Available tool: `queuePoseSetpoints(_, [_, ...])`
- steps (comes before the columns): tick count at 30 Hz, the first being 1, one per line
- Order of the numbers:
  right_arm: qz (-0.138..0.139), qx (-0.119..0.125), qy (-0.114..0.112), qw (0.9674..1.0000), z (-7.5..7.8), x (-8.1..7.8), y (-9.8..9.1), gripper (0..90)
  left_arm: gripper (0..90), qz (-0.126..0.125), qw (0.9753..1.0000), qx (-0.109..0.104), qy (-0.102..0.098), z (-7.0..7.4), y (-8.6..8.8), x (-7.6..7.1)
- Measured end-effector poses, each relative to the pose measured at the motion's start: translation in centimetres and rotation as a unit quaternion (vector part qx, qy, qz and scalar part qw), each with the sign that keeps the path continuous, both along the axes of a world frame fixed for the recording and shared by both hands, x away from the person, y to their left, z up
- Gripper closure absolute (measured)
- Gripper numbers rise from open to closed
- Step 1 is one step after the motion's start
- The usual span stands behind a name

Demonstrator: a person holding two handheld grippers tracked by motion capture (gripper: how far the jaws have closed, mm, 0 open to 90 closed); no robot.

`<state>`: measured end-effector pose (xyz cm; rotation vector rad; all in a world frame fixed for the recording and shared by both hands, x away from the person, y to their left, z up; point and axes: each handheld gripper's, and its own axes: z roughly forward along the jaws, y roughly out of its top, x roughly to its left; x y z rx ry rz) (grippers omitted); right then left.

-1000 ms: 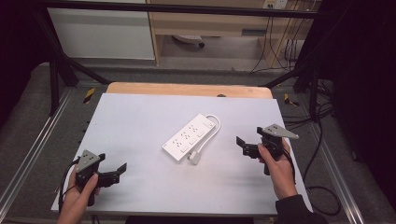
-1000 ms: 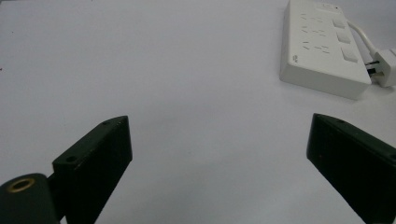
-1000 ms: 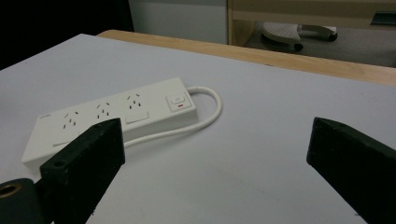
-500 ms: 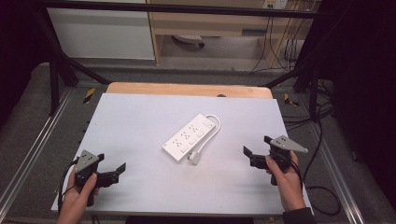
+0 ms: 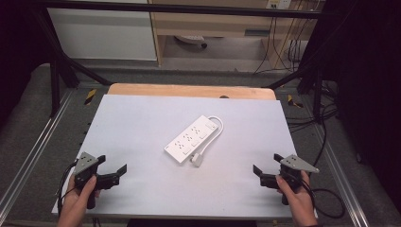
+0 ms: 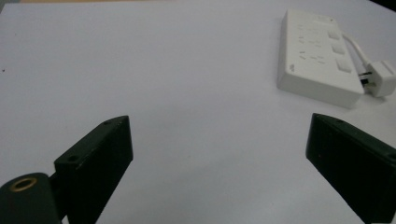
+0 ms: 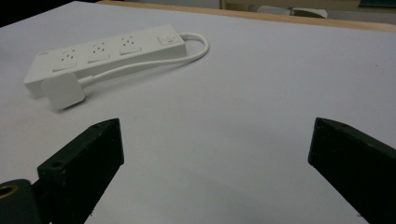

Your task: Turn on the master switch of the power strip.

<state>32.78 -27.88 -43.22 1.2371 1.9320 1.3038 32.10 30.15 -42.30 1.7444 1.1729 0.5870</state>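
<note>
A white power strip (image 5: 193, 139) is lying flat in the middle of the white table (image 5: 142, 118), and its cord is looping round to a white plug (image 5: 197, 160) resting at its near end. We are holding the left gripper (image 5: 115, 174) near the left corner and the right gripper (image 5: 266, 169) near the right corner. Both are spread wide, pinching nothing, well apart from the strip.

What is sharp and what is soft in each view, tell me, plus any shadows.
High view: even light, the power strip fairly crisp, room behind dark. Left gripper view: strip sharp, near jaws slightly soft, faint shadow under them. Right gripper view: strip and its plug clear, far table edge blurred.
</note>
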Motion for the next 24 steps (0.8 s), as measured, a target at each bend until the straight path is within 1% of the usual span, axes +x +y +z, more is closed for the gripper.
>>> queuePoseSetpoints(4, [0.004, -0.003, 0.008, 0.9999, -0.6, -0.1, 0.2, 3.8, 7.0, -0.007, 1.0000, 0.002, -0.003, 0.0, -0.2, -0.1])
queuePoseSetpoints(8, [0.022, -0.005, 0.028, 0.9993, -1.1, 0.1, 1.1, 4.5, 7.0, -0.005, 1.0000, -0.001, -0.004, 0.0, -0.1, -0.1])
queuePoseSetpoints(11, [0.033, -0.015, 0.032, 0.9988, -1.5, 0.5, 1.9, 4.0, 7.0, -0.006, 1.0000, -0.002, -0.005, 0.1, 0.0, -0.1])
queuePoseSetpoints(14, [0.037, -0.028, 0.035, 0.9983, -1.8, 0.9, 2.5, 3.4, 7.0, -0.009, 0.9999, -0.001, -0.004, 0.1, -0.2, 0.0])
queuePoseSetpoints(17, [0.031, -0.044, 0.037, 0.9978, -2.2, 1.4, 2.8, 3.0, 7.0, -0.010, 0.9999, 0.001, -0.004, 0.0, -0.2, -0.1])
queuePoseSetpoints(19, [0.023, -0.049, 0.042, 0.9976, -2.4, 1.7, 2.7, 3.0, 7.0, -0.009, 1.0000, -0.003, -0.003, 0.0, -0.2, 0.0])
queuePoseSetpoints(21, [0.013, -0.054, 0.049, 0.9973, -2.6, 2.2, 2.6, 3.0, 7.0, -0.009, 1.0000, -0.002, -0.003, 0.0, -0.2, 0.0])
queuePoseSetpoints(24, [0.006, -0.056, 0.074, 0.9957, -2.7, 2.8, 2.6, 3.1, 7.0, -0.010, 0.9999, 0.000, -0.003, 0.0, -0.2, 0.0])
